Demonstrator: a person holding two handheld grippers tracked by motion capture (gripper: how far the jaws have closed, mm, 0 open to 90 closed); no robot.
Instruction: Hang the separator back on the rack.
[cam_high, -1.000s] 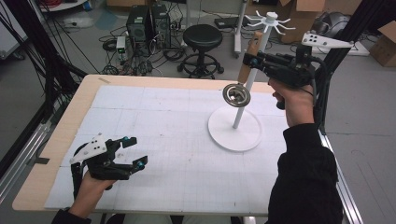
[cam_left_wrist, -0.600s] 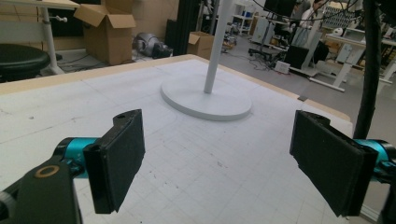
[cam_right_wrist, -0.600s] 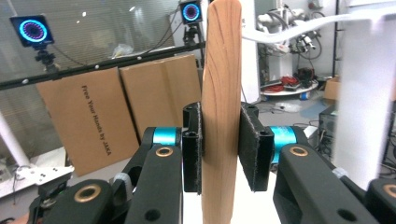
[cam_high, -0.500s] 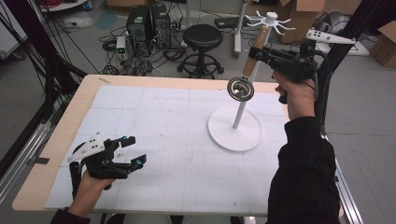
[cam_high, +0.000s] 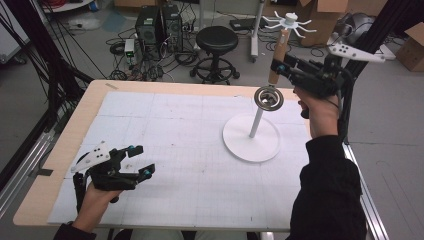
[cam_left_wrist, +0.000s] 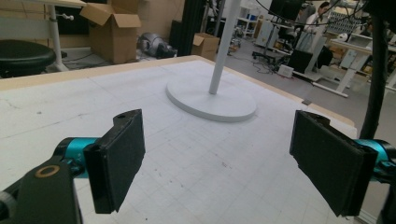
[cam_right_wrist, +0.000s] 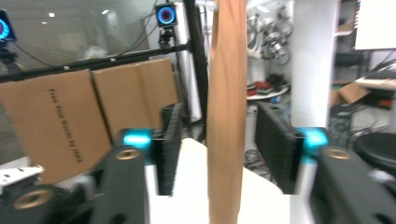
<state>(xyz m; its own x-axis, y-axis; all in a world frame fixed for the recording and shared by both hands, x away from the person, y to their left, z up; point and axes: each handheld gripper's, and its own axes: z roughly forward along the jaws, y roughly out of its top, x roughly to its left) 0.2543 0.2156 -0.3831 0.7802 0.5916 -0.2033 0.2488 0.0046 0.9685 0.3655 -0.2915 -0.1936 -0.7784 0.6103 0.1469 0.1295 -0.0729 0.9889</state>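
Lab: computer towers (cam_high: 160, 25), cardboard boxes (cam_left_wrist: 112, 28)

The left gripper (cam_high: 136, 161) rests low over the worktop (cam_high: 165, 125) near its near left corner, held by the left hand (cam_high: 97, 197), whose forearm comes in over the near edge. Its jaws stand wide apart with nothing between them and point toward the far right. The right gripper (cam_high: 278, 67) is held high above the far right corner in the right hand (cam_high: 316, 107), the dark sleeve (cam_high: 327, 195) running along the right edge. Its jaws have just been opening, the pads clear of the wooden post between them.
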